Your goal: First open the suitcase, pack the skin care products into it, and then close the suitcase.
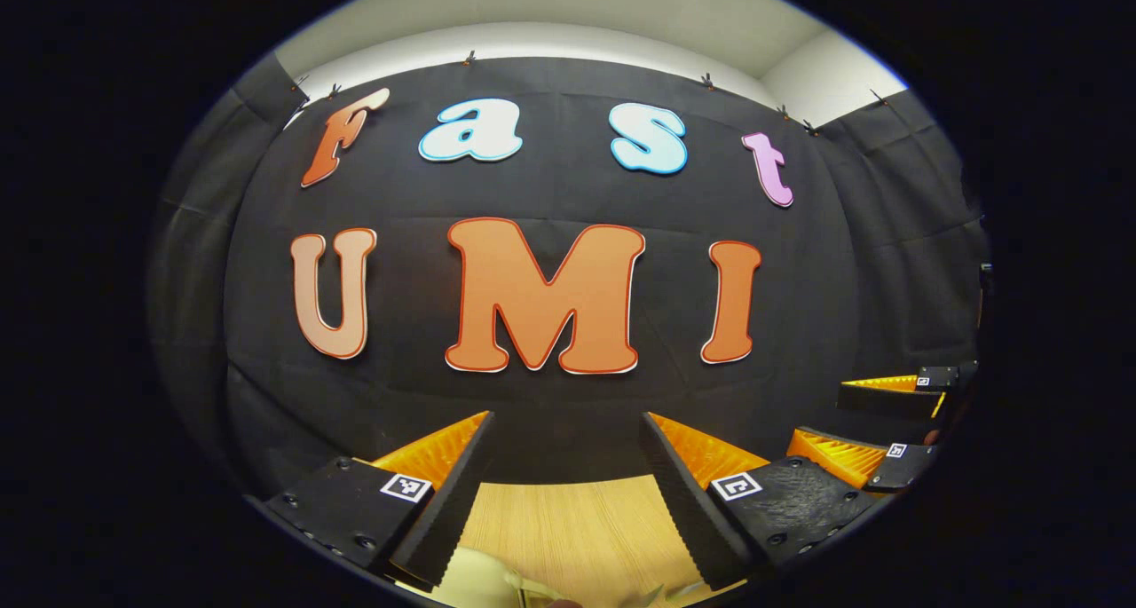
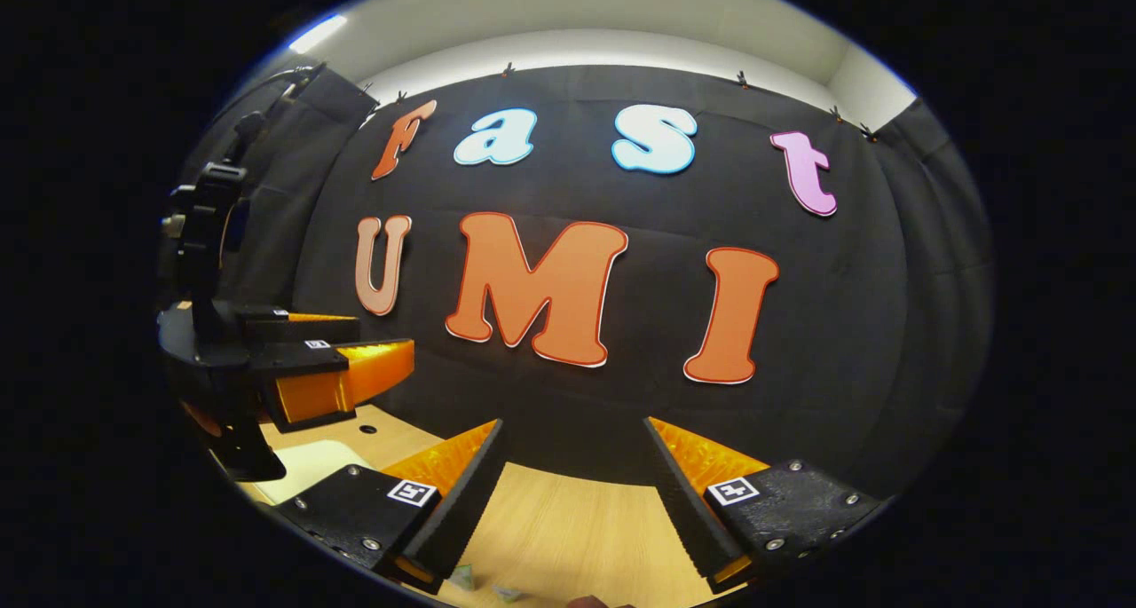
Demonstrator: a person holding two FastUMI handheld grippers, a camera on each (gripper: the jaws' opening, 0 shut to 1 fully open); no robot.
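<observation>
Two grippers hover high, both aimed at the booth's black cloth wall [image 1: 550, 191], nothing gripped. On the left, the left gripper [image 1: 564, 501] gapes wide over the pale wooden tabletop [image 1: 568, 519]; a cream, pale object [image 1: 479, 577], possibly the suitcase though I cannot tell, peeks just beneath its fingers at the near edge. On the right, the right gripper [image 2: 572, 510] stands equally wide, small pale items [image 2: 484, 586], perhaps skin care products, below it. Best move, I judge: tilt both down and find the suitcase first.
</observation>
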